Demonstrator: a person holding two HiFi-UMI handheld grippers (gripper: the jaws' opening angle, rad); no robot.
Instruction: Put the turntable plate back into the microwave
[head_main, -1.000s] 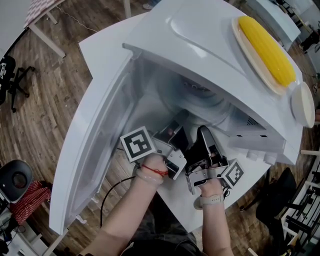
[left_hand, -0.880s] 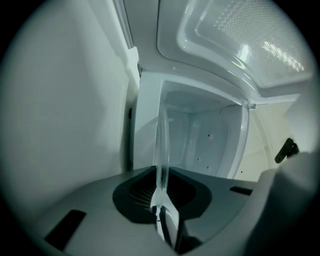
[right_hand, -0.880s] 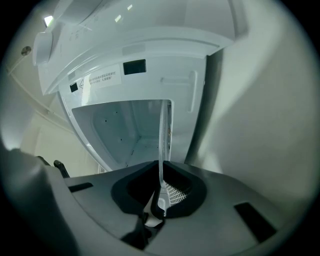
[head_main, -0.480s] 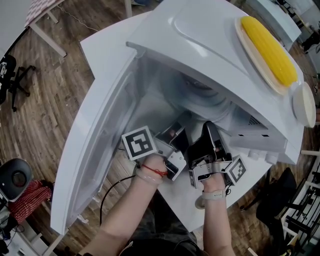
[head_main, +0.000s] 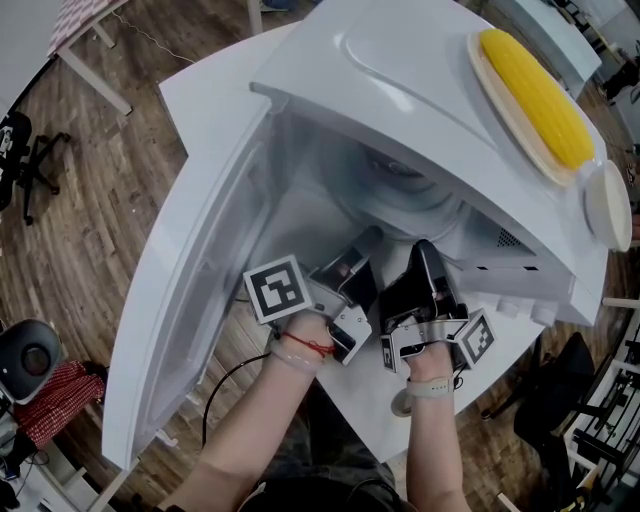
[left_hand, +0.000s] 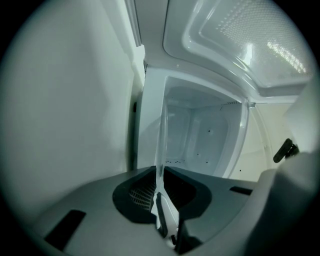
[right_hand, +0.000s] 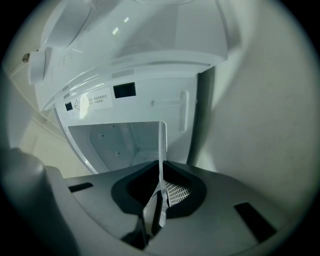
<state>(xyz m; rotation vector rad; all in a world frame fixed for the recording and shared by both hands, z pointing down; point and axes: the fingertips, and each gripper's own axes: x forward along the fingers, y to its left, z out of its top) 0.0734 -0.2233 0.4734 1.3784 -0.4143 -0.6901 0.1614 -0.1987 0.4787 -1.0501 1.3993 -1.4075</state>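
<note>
Head view shows me both forearms rising from the bottom edge and converging at the mouth of the white microwave (head_main: 400, 70), whose door (head_main: 190, 270) hangs wide to the left. My left hand (head_main: 300, 335) and right hand (head_main: 425, 365) sit close side by side, wrists roughly level, each marker cube turned up toward the camera. The left gripper (head_main: 362, 245) and right gripper (head_main: 425, 255) both point forward into the cavity. The turntable plate (head_main: 395, 195) shows as a pale glassy disc under the oven roof, its near rim meeting the two tools. In the left gripper view, the jaws of the left gripper (left_hand: 162, 187) are pinched narrow on the thin glass edge of the turntable plate (left_hand: 161, 145), which runs straight ahead toward the cavity. In the right gripper view, the right gripper (right_hand: 161, 187) clamps the same way on the turntable plate (right_hand: 162, 147). I cannot tell whether the glass touches the cavity floor. On top of the oven lies a corn cob (head_main: 535, 95) on a dish (head_main: 488, 85).
</note>
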